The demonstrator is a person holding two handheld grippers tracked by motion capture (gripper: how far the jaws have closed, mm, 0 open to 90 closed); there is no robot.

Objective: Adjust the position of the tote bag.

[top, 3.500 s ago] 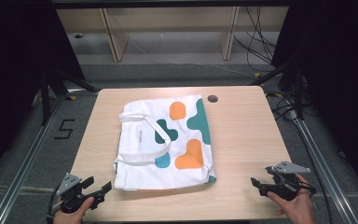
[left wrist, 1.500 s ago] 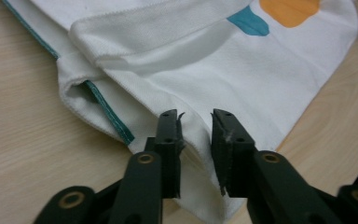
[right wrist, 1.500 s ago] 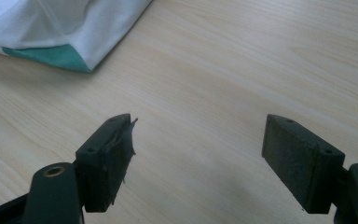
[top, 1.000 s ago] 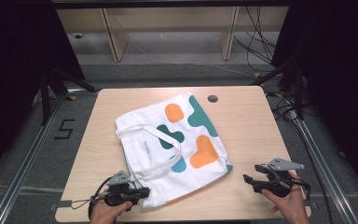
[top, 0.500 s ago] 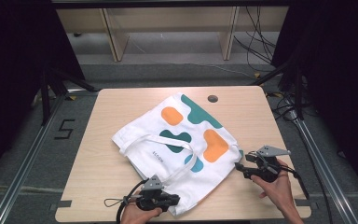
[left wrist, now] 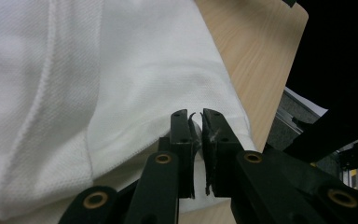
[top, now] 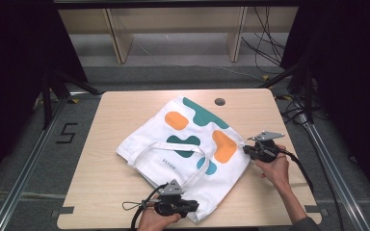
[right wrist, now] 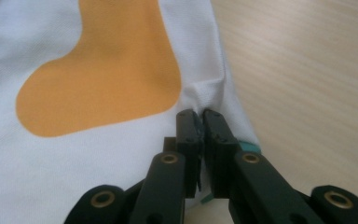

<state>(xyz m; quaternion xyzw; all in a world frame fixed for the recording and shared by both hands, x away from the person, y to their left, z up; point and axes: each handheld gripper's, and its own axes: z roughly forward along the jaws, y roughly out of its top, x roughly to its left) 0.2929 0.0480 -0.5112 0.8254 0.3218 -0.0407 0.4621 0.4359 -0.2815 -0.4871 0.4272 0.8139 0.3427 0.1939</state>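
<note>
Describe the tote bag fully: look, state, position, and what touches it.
The tote bag is white woven cloth printed with orange and teal blobs, with white strap handles lying across it. It lies flat on the wooden table, turned diagonally. The left gripper pinches its near corner; the right gripper pinches its right edge beside an orange blob.

A pale wooden table (top: 101, 149) has a small dark round disc (top: 219, 101) near its 1 o'clock edge, a "5" mark (top: 66, 133) on the grey floor at 9 o'clock, wooden furniture legs (top: 119, 45) at 12 o'clock, black cables (top: 265, 48) at 2 o'clock, and metal rails (top: 23, 179) along both sides
</note>
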